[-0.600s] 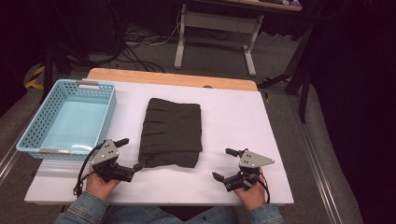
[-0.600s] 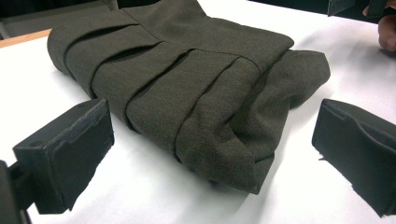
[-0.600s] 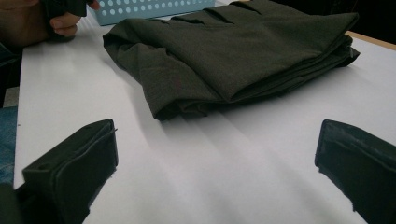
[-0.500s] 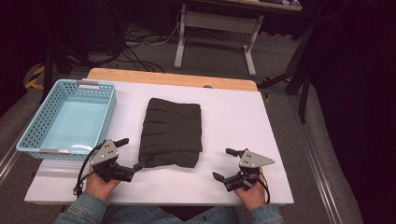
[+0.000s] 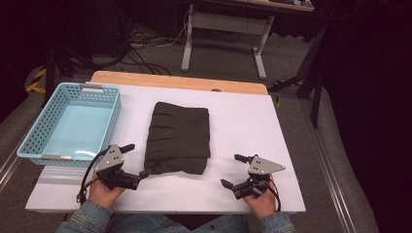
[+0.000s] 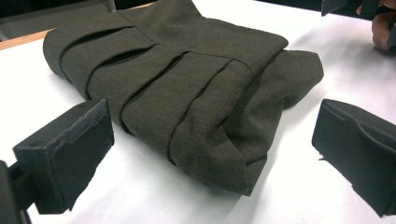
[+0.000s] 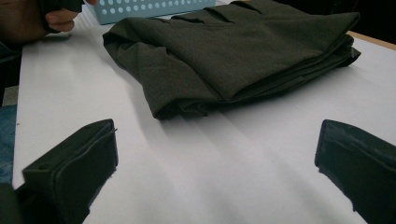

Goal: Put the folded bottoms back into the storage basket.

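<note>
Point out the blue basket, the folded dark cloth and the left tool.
basket (image 5: 36,133), high view, left wall.
cloth (image 5: 179,136), high view, pleated top.
left tool (image 5: 137,160), high view, between its open tips.

Folded dark pleated garment (image 5: 179,137), mid-table

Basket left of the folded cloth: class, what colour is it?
Light blue; the basket shows best in the high view.

The folded garment (image 6: 187,93) is dark woven cloth, matt, with a fine grainy weave and pressed pleats. The bench (image 5: 243,121) has a smooth white matt top and a pale wood far edge. The basket (image 5: 34,133) is light blue perforated plastic. The left gripper (image 5: 136,160) jaws carry rough black foam-like pads (image 6: 84,149).
</note>
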### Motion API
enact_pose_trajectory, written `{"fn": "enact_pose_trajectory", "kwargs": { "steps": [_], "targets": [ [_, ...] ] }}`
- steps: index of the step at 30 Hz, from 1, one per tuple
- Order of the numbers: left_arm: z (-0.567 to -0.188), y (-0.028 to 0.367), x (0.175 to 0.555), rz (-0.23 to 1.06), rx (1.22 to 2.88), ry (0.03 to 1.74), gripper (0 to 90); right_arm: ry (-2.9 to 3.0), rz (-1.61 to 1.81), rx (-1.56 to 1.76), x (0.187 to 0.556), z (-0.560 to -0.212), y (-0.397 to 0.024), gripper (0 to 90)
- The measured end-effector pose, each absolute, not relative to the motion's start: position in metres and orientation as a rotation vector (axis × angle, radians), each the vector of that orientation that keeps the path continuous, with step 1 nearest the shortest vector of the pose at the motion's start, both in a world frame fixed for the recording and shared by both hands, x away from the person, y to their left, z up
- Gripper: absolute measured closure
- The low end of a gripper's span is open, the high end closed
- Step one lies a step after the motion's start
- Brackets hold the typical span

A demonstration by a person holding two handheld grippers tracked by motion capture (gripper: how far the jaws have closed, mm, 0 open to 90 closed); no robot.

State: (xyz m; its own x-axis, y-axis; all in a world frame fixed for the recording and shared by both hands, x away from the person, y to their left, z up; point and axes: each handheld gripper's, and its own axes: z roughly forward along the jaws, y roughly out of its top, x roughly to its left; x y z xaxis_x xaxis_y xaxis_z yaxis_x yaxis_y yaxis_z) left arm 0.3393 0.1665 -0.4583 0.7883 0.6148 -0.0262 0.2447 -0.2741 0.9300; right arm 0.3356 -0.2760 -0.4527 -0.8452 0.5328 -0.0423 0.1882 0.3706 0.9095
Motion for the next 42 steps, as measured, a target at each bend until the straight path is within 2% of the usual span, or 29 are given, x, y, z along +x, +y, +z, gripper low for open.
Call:
{"fn": "enact_pose_trajectory", "kwargs": {
  "steps": [7, 42],
  "targets": [
    [-0.451, 0.164, 0.335, 0.375, 1.869, 0.609, 0.0, 2.317, 1.456, 0.625, 0.336, -0.453, -0.275, 0.0],
    [-0.431, 0.158, 0.354, 0.339, 1.897, 0.694, 1.5, 2.326, 1.445, 0.625, 0.336, -0.454, -0.273, 0.0]
  ]
}}
